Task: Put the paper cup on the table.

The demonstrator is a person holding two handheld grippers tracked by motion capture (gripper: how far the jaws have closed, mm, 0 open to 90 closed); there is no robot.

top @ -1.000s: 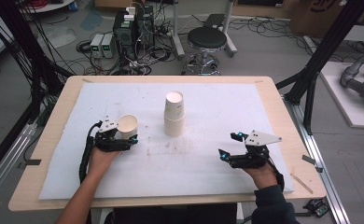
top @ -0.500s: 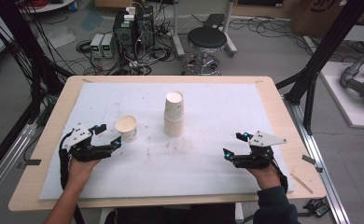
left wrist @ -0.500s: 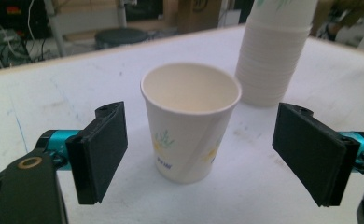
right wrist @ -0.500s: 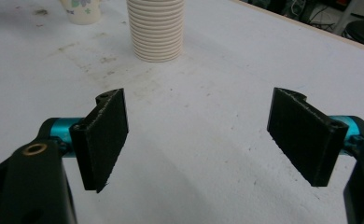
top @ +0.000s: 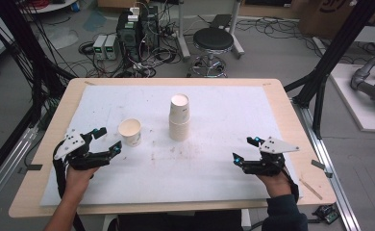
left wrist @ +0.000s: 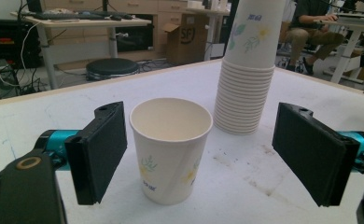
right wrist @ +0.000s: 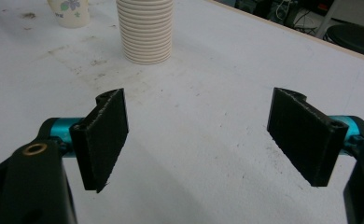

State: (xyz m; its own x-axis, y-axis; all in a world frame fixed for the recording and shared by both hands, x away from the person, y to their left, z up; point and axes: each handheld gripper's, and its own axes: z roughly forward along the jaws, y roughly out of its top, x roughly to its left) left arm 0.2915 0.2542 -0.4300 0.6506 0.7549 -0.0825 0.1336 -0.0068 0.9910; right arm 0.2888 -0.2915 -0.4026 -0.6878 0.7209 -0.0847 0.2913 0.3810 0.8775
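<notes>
— White sheeting (top: 224, 183) covers the wooden table (top: 291, 96), and behind it the floor is a mess of cables, with a black stool (top: 213, 41). Where's the cup we care about?

— One single paper cup (top: 130, 132) stands upright on the sheet, left of the middle, mouth up and empty. In the left gripper view it sits just ahead of the jaws, in line with the gap but not between the pads.

— So the left gripper (top: 104, 143) isn't holding it?

— No. Its jaws stand wide apart and nothing touches them; the cup stands clear of them. The right gripper (top: 245, 149) rests near the right side, jaws also spread with bare sheet between.

— How would you expect that cup to handle?

— Light and thin-walled, I'd judge. Easy to crush or tip. I'd take it across the middle of the wall, below the rolled rim, with a gentle squeeze; the paper should give enough friction that it won't slip.

— And the count?

— One loose cup, one tall stack of cups (top: 180, 118) nested upside down near the centre, well apart from the loose one. The ridged rims are too many and too fine to count reliably. Two grippers, one stool.
</notes>
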